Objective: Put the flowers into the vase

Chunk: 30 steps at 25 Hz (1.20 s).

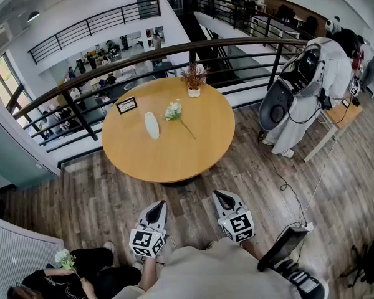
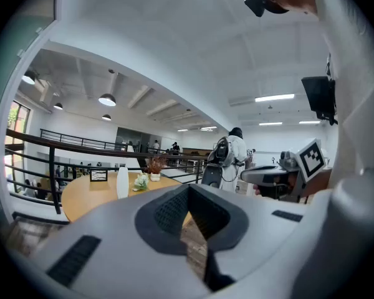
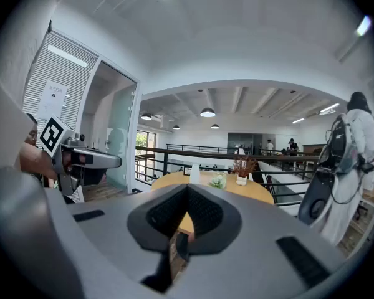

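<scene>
A round wooden table (image 1: 174,161) holds a vase (image 1: 151,124), flower (image 1: 173,111) and unreadable sign (image 1: 126,104); left gripper (image 1: 157,208) and right gripper (image 1: 222,195) fingers closed, empty.

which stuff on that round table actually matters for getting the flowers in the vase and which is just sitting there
For the job:
- white vase, standing upright
- white flower, lying on the tabletop to the vase's right, not touching it

Just lying about:
- potted dried plant at the far edge
- framed sign
</scene>
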{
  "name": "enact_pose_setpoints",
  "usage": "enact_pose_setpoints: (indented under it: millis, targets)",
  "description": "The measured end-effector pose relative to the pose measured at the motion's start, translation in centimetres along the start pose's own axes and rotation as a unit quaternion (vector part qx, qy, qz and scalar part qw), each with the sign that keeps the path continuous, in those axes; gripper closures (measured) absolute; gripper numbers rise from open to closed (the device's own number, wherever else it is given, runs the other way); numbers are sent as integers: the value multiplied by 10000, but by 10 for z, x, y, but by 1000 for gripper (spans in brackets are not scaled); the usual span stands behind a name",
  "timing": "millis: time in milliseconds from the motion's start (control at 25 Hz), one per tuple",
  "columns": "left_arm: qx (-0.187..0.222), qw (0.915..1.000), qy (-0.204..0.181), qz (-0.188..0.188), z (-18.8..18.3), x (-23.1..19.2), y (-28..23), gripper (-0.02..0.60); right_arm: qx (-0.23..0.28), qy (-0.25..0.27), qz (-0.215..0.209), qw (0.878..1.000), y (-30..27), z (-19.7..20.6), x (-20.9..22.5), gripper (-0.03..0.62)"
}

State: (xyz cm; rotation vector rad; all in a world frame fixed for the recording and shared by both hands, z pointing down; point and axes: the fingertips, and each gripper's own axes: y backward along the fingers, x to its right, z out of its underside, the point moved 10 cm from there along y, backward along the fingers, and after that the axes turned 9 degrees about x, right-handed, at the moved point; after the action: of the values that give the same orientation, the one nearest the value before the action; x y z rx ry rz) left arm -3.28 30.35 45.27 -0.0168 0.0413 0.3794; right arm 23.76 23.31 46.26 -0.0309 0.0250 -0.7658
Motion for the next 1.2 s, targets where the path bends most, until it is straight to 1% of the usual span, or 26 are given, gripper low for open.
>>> enact_pose_setpoints:
  millis: [280,560,720,800,1080,1200]
  targets:
    - [-6,10000,3,-67,3,-2,-7,575,-17,15,-153,9999,-9,4,3,586]
    - [-32,9999,6,-139,5,4,1,575,-25,-12,-218,9998,-4,6,-1,586]
    - [-40,9998,-33,-212,1,8,3,575,74,-257,-337,9991,1,8,-1,586]
    - [-70,9996,-38,-260,0,11,4,575,63,-255,-346,9991,3,8,-2,586]
    - [-143,9995,-12,-275,3,36,-15,575,-177,-144,-361,9991,17,16,14,586]
    - [-211,9995,-110,-204,8,50,-26,575,-269,-143,-369,9989,23,25,26,586]
